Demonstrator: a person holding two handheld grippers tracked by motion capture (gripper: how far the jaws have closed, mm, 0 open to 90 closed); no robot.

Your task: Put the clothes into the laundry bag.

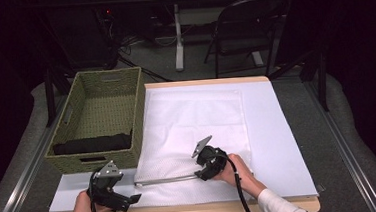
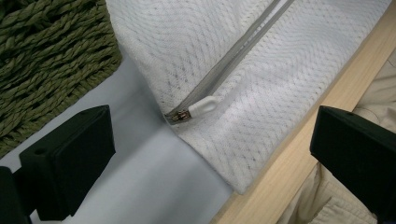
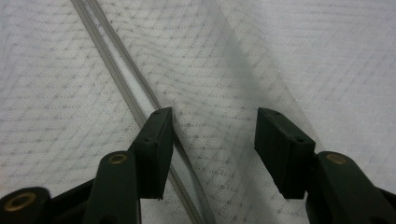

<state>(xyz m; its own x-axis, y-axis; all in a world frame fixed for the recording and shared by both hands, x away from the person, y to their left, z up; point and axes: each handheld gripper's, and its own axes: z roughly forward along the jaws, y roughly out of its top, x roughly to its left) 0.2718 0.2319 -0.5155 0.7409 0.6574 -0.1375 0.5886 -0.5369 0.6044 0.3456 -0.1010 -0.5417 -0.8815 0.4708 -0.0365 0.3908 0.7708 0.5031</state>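
White mesh laundry bag [image 1: 193,130] is lying flat on the table's pale mat [image 1: 284,144], just right of the green wicker basket [image 1: 99,117], with its grey zipper [image 1: 166,179] running along the near edge. I am judging it light, limp and slippery on the mat: any pull on the slider will drag the whole bag unless the cloth is pinned. Best holds look like the white zipper pull tab [image 2: 201,107] and a pinch of mesh beside the zipper track.

My left gripper [image 1: 132,199] is hovering at the bag's near left corner, jaws spread wide, gripping nothing. My right gripper [image 1: 201,175] is pressing down over the mesh, jaws about half apart, straddling cloth next to the zipper [image 3: 140,112]; no firm pinch is visible.

Left gripper view is showing the tab and slider at the zipper's end. Right gripper view is showing the teeth and weave close up. High view is showing dark folded cloth [image 1: 93,142] in the basket.
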